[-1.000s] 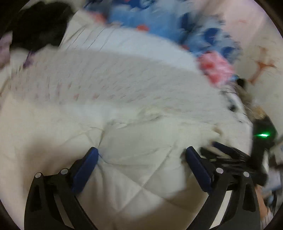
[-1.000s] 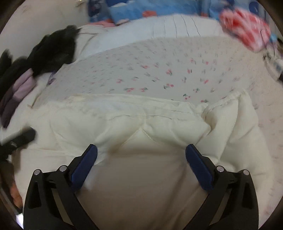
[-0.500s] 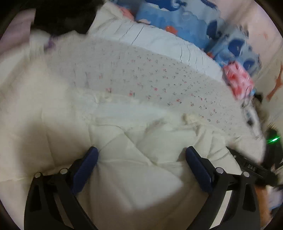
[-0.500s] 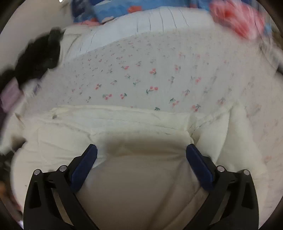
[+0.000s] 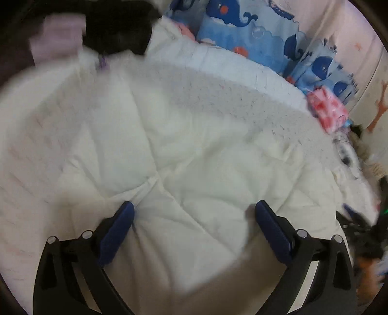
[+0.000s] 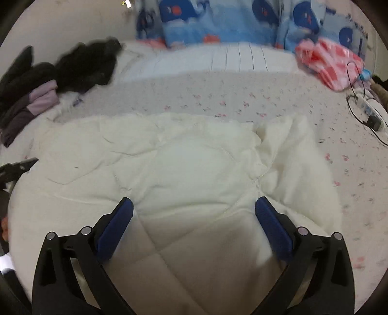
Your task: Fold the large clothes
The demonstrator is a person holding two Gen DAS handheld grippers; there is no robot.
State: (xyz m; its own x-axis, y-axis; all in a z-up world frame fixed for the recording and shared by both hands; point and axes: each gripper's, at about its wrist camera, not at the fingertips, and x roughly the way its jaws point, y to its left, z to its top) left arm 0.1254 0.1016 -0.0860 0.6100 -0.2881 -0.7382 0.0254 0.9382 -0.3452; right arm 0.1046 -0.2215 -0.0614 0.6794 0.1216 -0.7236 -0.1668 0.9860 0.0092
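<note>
the cream quilted garment (image 6: 184,164) lies spread across the near part of the bed, puffy and creased, with diamond stitching lines on its surface. it rests on the cherry-print bed sheet (image 6: 242,101), which shows beyond and to the right of it. the left tool (image 5: 194,213) hangs over the garment with its blue-padded fingers (image 5: 118,227) wide apart, nothing between them; the view is blurred. the right tool (image 6: 194,209) is likewise spread wide above the garment, its blue pads (image 6: 269,218) close over the fabric, though whether they touch it cannot be told. in the right wrist view a black part of the left tool pokes in at the left edge. at the far left of the bed sits a pile of black and mauve clothes (image 6: 60,70). a white pillow (image 6: 218,58) lies along the head of the bed, with whale-print blue cushions (image 6: 218,19) behind it. a pink and red patterned cloth (image 6: 329,60) sits at the far right, and a power strip with a black cable (image 6: 368,111) lies on the sheet beside it.
</note>
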